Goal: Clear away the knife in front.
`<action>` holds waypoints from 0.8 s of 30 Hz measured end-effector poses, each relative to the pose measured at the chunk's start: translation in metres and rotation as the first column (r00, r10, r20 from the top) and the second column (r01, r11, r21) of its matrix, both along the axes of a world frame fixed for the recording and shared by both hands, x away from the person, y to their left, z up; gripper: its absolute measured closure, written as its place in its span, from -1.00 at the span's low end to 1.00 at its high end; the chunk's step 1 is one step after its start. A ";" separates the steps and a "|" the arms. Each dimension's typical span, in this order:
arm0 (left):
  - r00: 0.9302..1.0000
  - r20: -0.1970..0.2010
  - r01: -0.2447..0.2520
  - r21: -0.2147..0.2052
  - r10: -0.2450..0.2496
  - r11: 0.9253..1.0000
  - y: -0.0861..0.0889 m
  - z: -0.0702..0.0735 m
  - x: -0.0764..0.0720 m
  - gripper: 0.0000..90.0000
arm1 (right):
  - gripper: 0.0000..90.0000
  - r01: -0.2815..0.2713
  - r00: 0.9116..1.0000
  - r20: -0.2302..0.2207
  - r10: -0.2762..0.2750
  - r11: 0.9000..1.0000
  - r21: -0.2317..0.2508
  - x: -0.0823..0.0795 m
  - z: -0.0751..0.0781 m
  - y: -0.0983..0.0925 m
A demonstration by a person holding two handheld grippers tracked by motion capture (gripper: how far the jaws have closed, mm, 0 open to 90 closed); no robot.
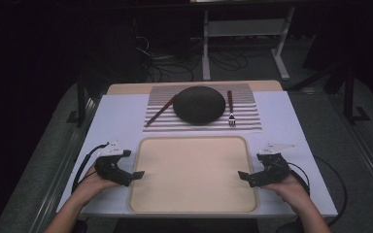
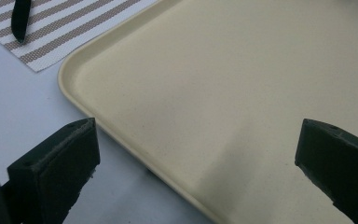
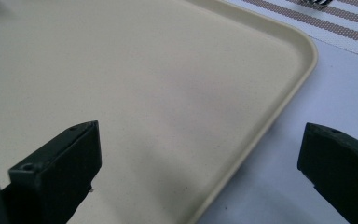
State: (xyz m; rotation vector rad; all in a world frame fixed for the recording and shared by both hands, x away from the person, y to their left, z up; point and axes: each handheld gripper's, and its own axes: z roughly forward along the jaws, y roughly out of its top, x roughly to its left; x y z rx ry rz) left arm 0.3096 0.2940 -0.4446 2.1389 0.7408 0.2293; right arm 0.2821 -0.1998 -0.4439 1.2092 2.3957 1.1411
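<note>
We hold the left gripper (image 1: 137, 174) and right gripper (image 1: 241, 175) with fingers apart, straddling opposite rims of the tray (image 1: 193, 145), ready to lift.

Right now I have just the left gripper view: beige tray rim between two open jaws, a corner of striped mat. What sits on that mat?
Observer: In the high view, a dark round bowl lies upside down in the middle of the striped mat.
Operator: Any cutlery with it?
Observer: A fork lies right of the bowl, a knife lies angled on its left.
Operator: And the other gripper?
Observer: The right gripper is at the tray's right edge, opposite the left gripper. In its own view the jaws stand open, straddling the rim.
Operator: Anything on the tray?
Observer: Nothing; its surface is bare.
</note>
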 end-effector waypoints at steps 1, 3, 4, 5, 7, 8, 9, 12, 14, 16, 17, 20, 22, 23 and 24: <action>1.000 0.000 0.000 0.002 0.000 1.000 0.000 0.000 0.000 -1.00 | -1.00 -0.001 1.000 0.000 0.001 1.000 0.000 0.000 0.000 0.000; 1.000 -0.002 -0.004 -0.001 0.004 1.000 0.001 0.000 0.001 -1.00 | -1.00 0.000 1.000 0.000 0.000 1.000 -0.001 0.000 0.000 0.000; 1.000 -0.005 -0.006 -0.001 0.006 1.000 0.001 0.000 0.002 -1.00 | -1.00 -0.001 1.000 -0.001 0.001 1.000 0.000 0.000 0.000 0.000; 1.000 -0.008 -0.007 0.001 0.007 1.000 0.002 0.000 0.002 -1.00 | -1.00 0.000 1.000 -0.002 0.000 1.000 0.000 0.000 0.000 0.000; 1.000 -0.008 -0.011 0.002 0.011 1.000 0.002 0.000 0.004 -1.00 | -1.00 -0.002 1.000 -0.002 0.002 1.000 -0.001 0.000 0.000 0.000; 1.000 -0.010 -0.015 0.003 0.015 1.000 0.003 0.000 0.006 -1.00 | -1.00 -0.002 1.000 -0.002 0.002 1.000 -0.001 0.000 0.000 0.000; 1.000 -0.010 -0.016 0.003 0.016 1.000 0.003 0.000 0.007 -1.00 | -1.00 -0.003 1.000 -0.001 0.003 1.000 -0.001 0.001 0.000 0.000; 1.000 -0.011 -0.020 0.014 0.020 1.000 0.002 0.000 0.011 -1.00 | -1.00 -0.005 1.000 0.000 0.005 1.000 -0.002 0.001 0.000 0.000; 1.000 -0.008 -0.013 0.014 0.013 1.000 0.002 0.000 0.013 -1.00 | -1.00 -0.006 1.000 0.000 0.006 1.000 -0.003 0.000 0.000 0.000; 1.000 -0.006 -0.013 0.010 0.013 1.000 0.001 0.001 0.015 -1.00 | -1.00 -0.005 1.000 0.000 0.005 1.000 -0.002 0.000 0.000 0.000; 1.000 -0.004 -0.012 0.010 0.012 1.000 0.001 0.002 0.017 -1.00 | -1.00 -0.004 1.000 -0.001 0.004 1.000 -0.001 0.000 0.000 0.000; 1.000 -0.001 -0.014 0.011 0.014 1.000 0.000 0.003 0.022 -1.00 | -1.00 -0.006 1.000 -0.001 0.006 1.000 0.000 0.001 0.000 0.000; 1.000 0.004 -0.016 0.007 0.016 1.000 0.000 0.005 0.026 -1.00 | -1.00 -0.008 1.000 -0.002 0.008 1.000 -0.002 0.001 -0.001 0.000; 1.000 0.003 -0.019 0.007 0.019 1.000 0.000 0.006 0.028 -1.00 | -1.00 -0.008 1.000 -0.002 0.008 1.000 -0.002 0.001 -0.001 0.000; 1.000 0.004 -0.022 0.004 0.022 1.000 -0.001 0.007 0.030 -1.00 | -1.00 -0.008 1.000 -0.002 0.008 1.000 -0.002 0.001 -0.001 0.000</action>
